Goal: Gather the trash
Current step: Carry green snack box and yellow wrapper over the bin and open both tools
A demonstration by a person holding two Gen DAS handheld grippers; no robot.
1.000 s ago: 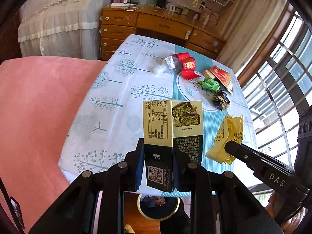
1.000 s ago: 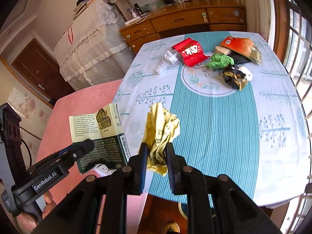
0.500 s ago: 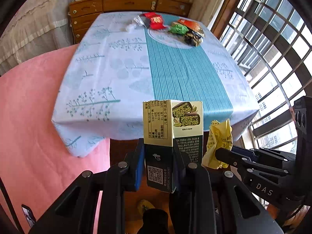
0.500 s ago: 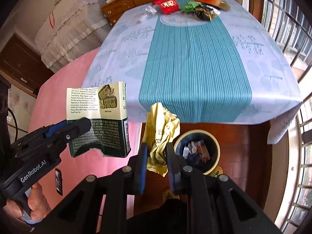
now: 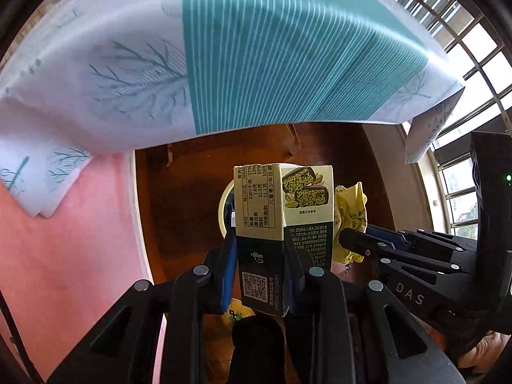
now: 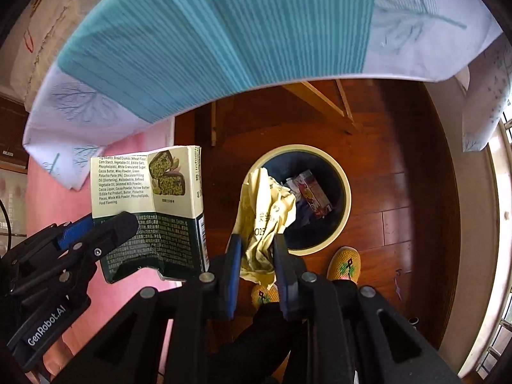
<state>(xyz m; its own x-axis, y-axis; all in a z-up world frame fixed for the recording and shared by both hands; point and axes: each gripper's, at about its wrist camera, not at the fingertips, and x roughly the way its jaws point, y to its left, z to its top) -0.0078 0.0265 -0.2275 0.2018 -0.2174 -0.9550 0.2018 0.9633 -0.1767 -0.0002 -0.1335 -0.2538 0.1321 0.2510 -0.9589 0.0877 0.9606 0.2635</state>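
Observation:
My left gripper (image 5: 260, 249) is shut on a cream and dark green snack box (image 5: 281, 211), held upright above the floor. The box (image 6: 147, 211) shows left of centre in the right wrist view, with the left gripper (image 6: 105, 227) clamped on it. My right gripper (image 6: 254, 249) is shut on a crumpled yellow wrapper (image 6: 265, 211), which hangs over the near rim of a round cream-rimmed bin (image 6: 345, 192). The bin holds a small carton (image 6: 312, 195). In the left wrist view the wrapper (image 5: 350, 214) and right gripper (image 5: 352, 240) sit right of the box, and the bin rim (image 5: 224, 204) peeks out behind it.
The table's hanging cloth (image 6: 224, 38), teal-striped with tree prints, overhangs the top of both views. A pink chair seat (image 5: 64, 240) is on the left. The floor (image 6: 400, 176) is dark red wood. A slippered foot (image 6: 345, 262) stands by the bin. Window bars (image 5: 473, 48) are on the right.
Both grippers have dropped from table height to below the table edge, still holding the box and the wrapper. The tabletop trash has left view; the bin is now directly below.

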